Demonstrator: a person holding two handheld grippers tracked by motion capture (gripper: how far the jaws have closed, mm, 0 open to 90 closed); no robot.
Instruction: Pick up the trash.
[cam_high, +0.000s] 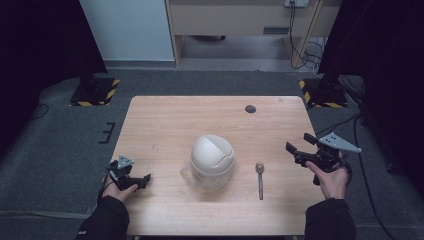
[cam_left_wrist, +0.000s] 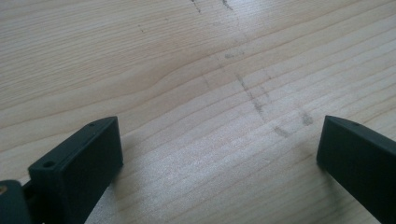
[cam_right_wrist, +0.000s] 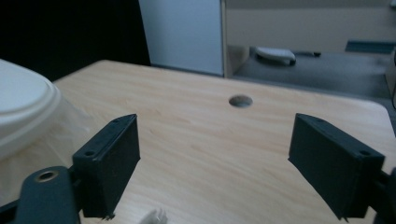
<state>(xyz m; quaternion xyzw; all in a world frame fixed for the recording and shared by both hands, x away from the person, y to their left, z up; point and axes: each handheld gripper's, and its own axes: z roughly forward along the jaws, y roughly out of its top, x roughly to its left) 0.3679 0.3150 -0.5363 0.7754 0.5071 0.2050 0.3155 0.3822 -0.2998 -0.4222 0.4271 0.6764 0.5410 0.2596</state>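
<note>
A clear container with a white domed lid (cam_high: 212, 159) stands in the middle of the wooden table (cam_high: 165, 120). A metal spoon (cam_high: 260, 179) lies just right of it, handle toward the front edge. My left gripper (cam_high: 144, 179) rests low near the front left of the table, left of the container. In the left gripper view it (cam_left_wrist: 219, 126) is open over bare wood. My right gripper (cam_high: 299, 143) is held above the right side, right of the spoon, and is open (cam_right_wrist: 217, 121) with nothing between its jaws. The container's lid (cam_right_wrist: 21, 105) shows at the left of the right gripper view.
A round cable hole (cam_high: 250, 108) (cam_right_wrist: 241, 101) sits near the table's far edge. Dark stands with yellow-black striped bases (cam_high: 95, 92) flank the table's far corners on the grey carpet. A wooden cabinet (cam_high: 240, 20) stands beyond.
</note>
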